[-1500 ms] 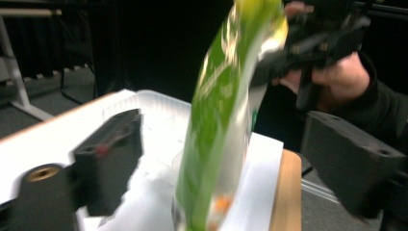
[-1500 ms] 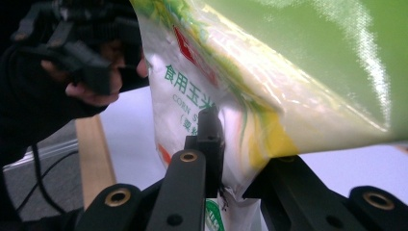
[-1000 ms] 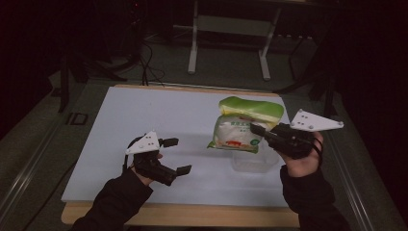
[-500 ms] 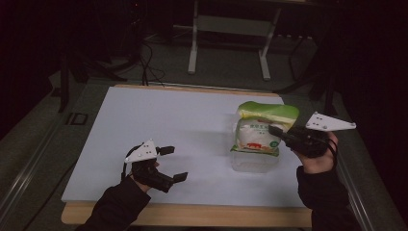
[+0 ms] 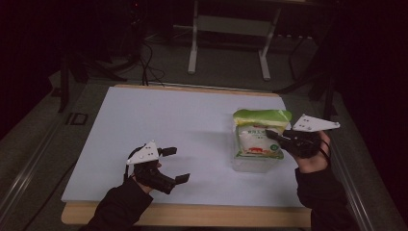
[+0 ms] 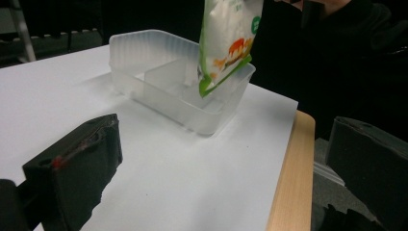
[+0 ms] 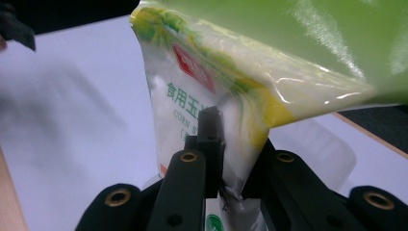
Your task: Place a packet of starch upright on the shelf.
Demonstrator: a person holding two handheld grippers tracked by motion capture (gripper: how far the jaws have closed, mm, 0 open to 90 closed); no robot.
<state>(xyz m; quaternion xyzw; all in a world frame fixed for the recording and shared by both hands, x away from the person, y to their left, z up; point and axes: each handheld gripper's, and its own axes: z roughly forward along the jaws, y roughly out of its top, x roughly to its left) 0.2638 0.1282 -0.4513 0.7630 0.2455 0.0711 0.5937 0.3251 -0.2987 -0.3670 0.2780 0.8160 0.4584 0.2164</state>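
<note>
Near the worktop's right edge, right gripper clamped on a green-and-white pouch, its bottom corner dipping into a clear divided tray. Risks: thin pinch on slick film could slip; pouch may snag the divider, nudging the light tray. Left gripper idle, jaws apart, near front edge.

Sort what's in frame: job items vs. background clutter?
In play:
- pouch, pinched in the right claw, lower end hanging over the tray
- clear divided tray
- left claw, open, off to the side

Background:
- white mat
- metal stand legs
- floor cables
</note>
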